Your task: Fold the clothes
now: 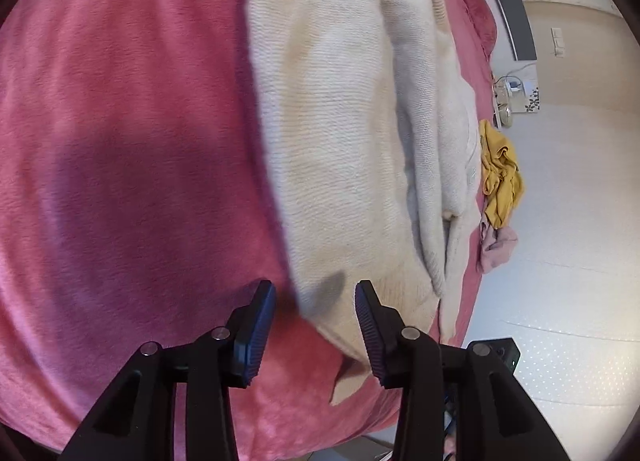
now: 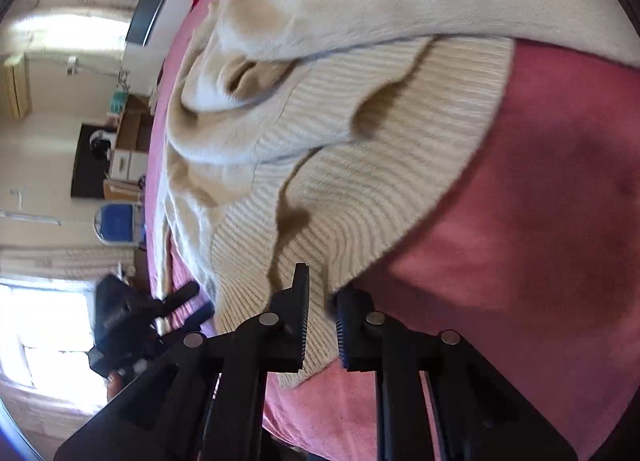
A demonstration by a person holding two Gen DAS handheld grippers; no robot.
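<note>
A cream knitted sweater is lying on a bed covered with a pink blanket, with part of it folded over on itself in long soft ridges. Seen from the left wrist, the sweater is stretching away from the camera, and its near corner is sitting just ahead of the left gripper. Those fingers are standing wide apart and holding nothing; the sweater's edge is running down between them, though whether it touches either pad is unclear. The right wrist view is showing the ribbed hem up close, bunched and rumpled. The right gripper is sitting right at the hem's edge, its fingers narrowly parted, with the ribbed cloth passing between them; whether they are actually pinching it cannot be told.

Only the left view is taking in a yellow garment and a pale pink one at the bed's far edge, above a light floor. Only the right view is showing a bright window and a blue chair.
</note>
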